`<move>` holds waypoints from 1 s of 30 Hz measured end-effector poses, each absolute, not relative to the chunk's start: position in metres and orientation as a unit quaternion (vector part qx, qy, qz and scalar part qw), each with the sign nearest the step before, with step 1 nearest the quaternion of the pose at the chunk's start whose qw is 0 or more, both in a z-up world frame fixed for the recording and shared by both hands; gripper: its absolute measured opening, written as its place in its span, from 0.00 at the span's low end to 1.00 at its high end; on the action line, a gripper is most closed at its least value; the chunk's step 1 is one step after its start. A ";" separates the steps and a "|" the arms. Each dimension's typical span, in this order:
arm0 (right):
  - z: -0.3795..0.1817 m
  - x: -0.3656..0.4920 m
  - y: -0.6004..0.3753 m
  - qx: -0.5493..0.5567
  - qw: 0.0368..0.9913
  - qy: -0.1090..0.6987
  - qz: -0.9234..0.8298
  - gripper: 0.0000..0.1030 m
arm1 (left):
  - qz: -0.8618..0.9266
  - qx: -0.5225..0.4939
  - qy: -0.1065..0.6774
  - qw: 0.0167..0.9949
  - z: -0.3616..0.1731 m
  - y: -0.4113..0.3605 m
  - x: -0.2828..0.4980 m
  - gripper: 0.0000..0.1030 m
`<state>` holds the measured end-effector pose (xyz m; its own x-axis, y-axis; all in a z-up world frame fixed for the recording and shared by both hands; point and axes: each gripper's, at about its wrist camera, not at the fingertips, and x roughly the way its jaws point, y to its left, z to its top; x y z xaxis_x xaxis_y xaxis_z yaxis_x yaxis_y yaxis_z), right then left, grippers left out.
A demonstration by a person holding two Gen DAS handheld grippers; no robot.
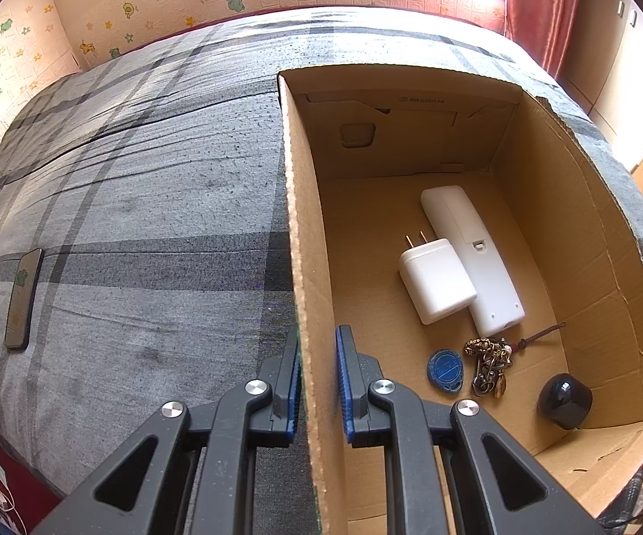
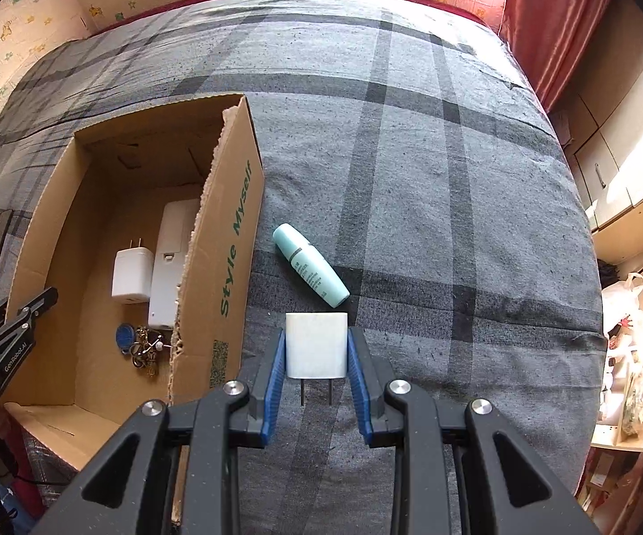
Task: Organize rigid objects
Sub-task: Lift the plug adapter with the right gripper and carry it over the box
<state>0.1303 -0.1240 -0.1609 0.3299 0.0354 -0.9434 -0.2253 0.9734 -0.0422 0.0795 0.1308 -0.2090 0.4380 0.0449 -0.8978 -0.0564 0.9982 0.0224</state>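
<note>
My right gripper (image 2: 316,347) is shut on a white plug adapter (image 2: 316,345), held above the grey checked bedspread with its two prongs pointing back toward the camera. A teal tube (image 2: 310,265) lies on the bedspread just beyond it. My left gripper (image 1: 318,356) is shut on the left wall of the open cardboard box (image 1: 308,294), one pad on each side of it. In the box lie a white charger (image 1: 436,281), a white remote (image 1: 473,258), a blue key fob (image 1: 445,368), a bunch of keys (image 1: 491,365) and a dark round object (image 1: 564,399).
A dark phone (image 1: 22,298) lies on the bedspread far left of the box. The box stands left of the held adapter in the right wrist view, its side (image 2: 237,267) printed in green. Shelves and bags (image 2: 629,356) line the bed's right edge.
</note>
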 end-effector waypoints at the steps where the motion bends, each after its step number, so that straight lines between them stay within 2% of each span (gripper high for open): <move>1: -0.156 0.128 -0.121 -0.085 0.813 0.570 0.083 0.28 | 0.030 -0.006 0.529 0.848 -0.209 0.131 0.080 0.15; 14: -0.118 0.114 -0.074 -0.107 0.825 0.539 0.131 0.28 | 0.029 -0.007 0.529 0.848 -0.209 0.132 0.080 0.15; 30: -0.136 0.106 -0.012 -0.123 0.808 0.546 0.186 0.28 | 0.028 -0.008 0.529 0.848 -0.209 0.132 0.080 0.15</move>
<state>0.1056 -0.0117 -0.1360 0.3346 0.1666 -0.9275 -0.4345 0.9006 0.0050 0.0795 0.1323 -0.2091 0.4396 0.0399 -0.8973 -0.0563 0.9983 0.0168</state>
